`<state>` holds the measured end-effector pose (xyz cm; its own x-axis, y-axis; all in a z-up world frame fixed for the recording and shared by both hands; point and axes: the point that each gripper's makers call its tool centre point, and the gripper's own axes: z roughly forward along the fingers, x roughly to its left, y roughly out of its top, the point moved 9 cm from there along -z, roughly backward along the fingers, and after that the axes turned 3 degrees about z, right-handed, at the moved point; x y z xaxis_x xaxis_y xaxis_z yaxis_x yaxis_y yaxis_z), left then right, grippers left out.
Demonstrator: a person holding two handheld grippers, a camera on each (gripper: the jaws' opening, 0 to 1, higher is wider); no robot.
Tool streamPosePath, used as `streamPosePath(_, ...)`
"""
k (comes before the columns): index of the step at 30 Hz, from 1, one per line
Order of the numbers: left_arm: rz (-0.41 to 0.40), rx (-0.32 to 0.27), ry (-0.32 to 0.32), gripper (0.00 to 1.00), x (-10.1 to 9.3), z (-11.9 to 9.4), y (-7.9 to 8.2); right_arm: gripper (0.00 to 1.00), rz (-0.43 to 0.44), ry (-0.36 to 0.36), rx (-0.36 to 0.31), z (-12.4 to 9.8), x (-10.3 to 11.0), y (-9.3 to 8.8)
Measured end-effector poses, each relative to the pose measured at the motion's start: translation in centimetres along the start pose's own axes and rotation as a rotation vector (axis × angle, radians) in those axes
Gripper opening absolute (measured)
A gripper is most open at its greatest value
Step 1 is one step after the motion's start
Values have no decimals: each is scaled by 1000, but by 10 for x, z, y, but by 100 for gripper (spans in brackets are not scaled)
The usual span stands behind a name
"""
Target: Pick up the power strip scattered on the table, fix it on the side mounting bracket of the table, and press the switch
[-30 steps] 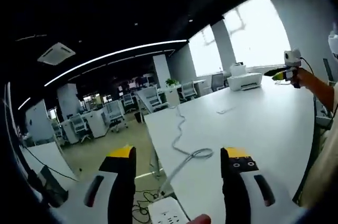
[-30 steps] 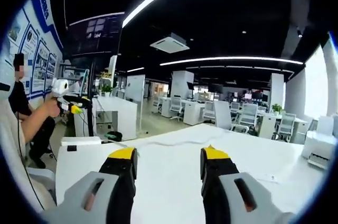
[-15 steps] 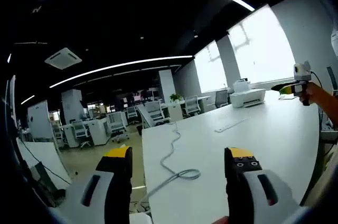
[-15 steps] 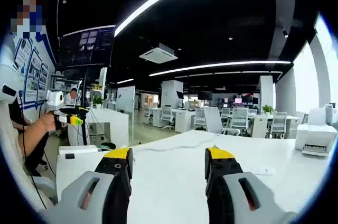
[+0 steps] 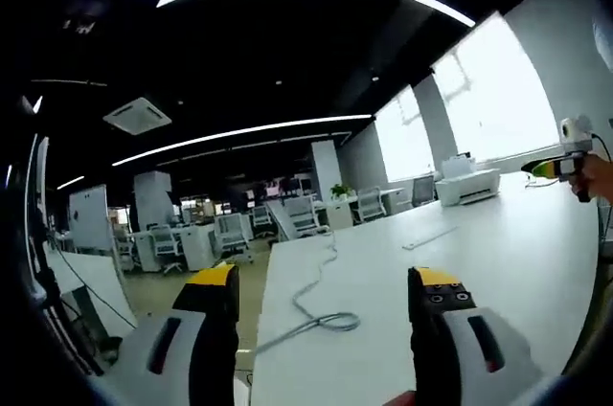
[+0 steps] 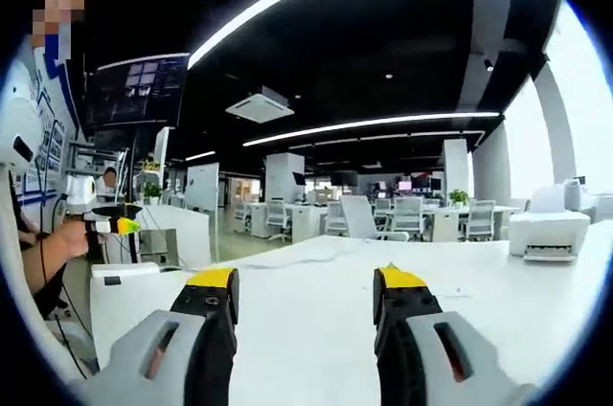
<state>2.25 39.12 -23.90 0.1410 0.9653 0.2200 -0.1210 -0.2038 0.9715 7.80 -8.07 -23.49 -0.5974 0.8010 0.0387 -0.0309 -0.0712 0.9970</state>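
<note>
Left gripper (image 5: 326,281) and right gripper (image 6: 305,280), jaws released, which we held above the table (image 5: 498,253). A looped cord (image 5: 326,315) lay near its edge; strip out of frame.

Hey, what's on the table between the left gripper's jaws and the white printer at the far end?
In the left gripper view, a looped grey cable and bare white table lie before the white printer.

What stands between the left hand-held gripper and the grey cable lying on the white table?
Nothing visible does. The left hand-held gripper is open over the table, and the cable lies looped on bare tabletop ahead of its jaws.
</note>
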Motion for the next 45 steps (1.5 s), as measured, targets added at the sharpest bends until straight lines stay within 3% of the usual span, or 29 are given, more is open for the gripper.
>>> streamPosePath(4, -23, 4, 7, 76, -6, 0, -12, 54, -11, -40, -1, -14, -1, -8)
streamPosePath(6, 3, 8, 25, 76, -9, 0, -19, 54, -27, -60, 1, -20, -1, -9)
streamPosePath(14, -4, 25, 26, 77, -16, -2, -32, 54, -25, -108, 8, -35, -4, -18)
streamPosePath(22, -17, 62, 43, 76, -11, -9, -45, 54, -34, -151, 36, -45, -5, -31)
streamPosePath(36, -63, 81, 30, 76, -21, -3, -49, 54, 12, -126, 18, -34, -4, -36)
streamPosePath(41, -71, 70, 31, 76, -15, 2, -43, 54, 15, -115, -28, -25, -4, -26)
streamPosePath(45, -58, 55, 33, 76, -12, 4, -37, 54, 39, -119, -36, -22, -9, -29)
